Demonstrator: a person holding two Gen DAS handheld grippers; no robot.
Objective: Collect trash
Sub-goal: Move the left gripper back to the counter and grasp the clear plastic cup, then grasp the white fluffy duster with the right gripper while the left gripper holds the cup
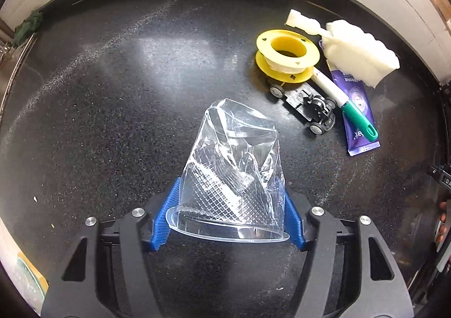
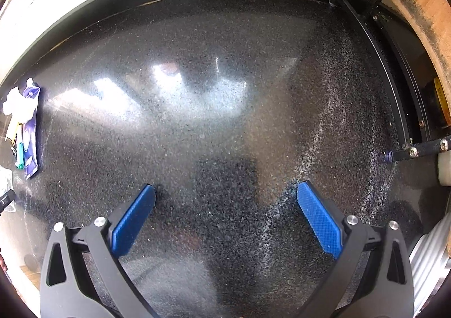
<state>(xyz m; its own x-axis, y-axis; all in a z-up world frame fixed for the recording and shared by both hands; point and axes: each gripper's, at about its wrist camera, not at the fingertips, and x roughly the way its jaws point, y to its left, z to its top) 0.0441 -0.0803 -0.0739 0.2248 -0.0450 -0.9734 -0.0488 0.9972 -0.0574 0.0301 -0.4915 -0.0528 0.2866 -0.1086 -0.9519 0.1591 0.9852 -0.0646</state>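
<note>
**Plastic cup held in the left gripper**

The crushed clear plastic cup (image 1: 231, 174) is clamped between the blue pads of the left gripper (image 1: 229, 191), above the black counter (image 1: 112, 92). To its right, a yellow spool (image 1: 287, 57), a toy car frame (image 1: 307, 103), a green pen (image 1: 349, 103), a purple packet (image 1: 359, 117) and white foam (image 1: 360, 53) are seen together. The right gripper (image 2: 225, 194) is held wide apart, with nothing between its pads.
</note>
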